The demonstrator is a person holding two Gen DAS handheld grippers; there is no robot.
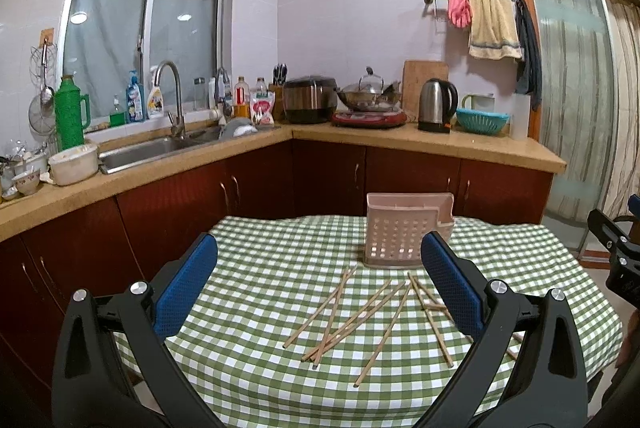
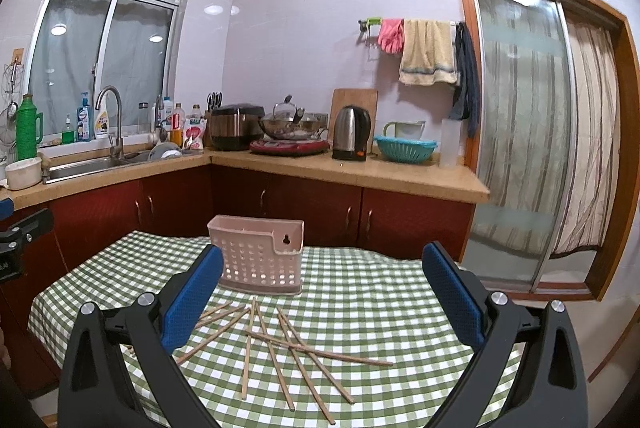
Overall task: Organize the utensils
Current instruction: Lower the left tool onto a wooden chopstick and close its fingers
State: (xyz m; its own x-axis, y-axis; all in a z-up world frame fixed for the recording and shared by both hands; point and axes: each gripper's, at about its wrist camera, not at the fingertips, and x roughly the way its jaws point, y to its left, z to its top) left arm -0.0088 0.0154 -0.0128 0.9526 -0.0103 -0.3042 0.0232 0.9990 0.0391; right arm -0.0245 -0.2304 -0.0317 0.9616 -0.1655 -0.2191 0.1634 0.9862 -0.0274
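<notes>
On the green-checked tablecloth [image 1: 256, 268] ahead of my left gripper [image 1: 320, 264], the wooden chopsticks [image 1: 352, 316] lie scattered and crossed, several overlapping near the centre of the view. The pink perforated utensil holder [image 1: 404, 232] stands upright at about 1 o'clock, just beyond the pile, with nothing showing above its rim. The left jaws stand wide apart and hold nothing, hovering above the cloth. At 3 o'clock I catch the edge of my right gripper [image 1: 616, 252].

On the same table in the right wrist view, my right gripper [image 2: 322, 272] is also spread wide and empty. Here the holder [image 2: 260, 252] sits at 11 o'clock, close behind the left finger [image 2: 196, 292], and the chopsticks [image 2: 280, 344] fan out from 6 to 7 o'clock.

I judge the step is a first pick. I would choose a stick lying on top of the crossings, such as the long one [image 2: 320, 350] running toward 4 o'clock, so lifting it disturbs no others. I would come down across its length near the middle, close gently, then tip it upright over the holder's opening before I let go.
</notes>
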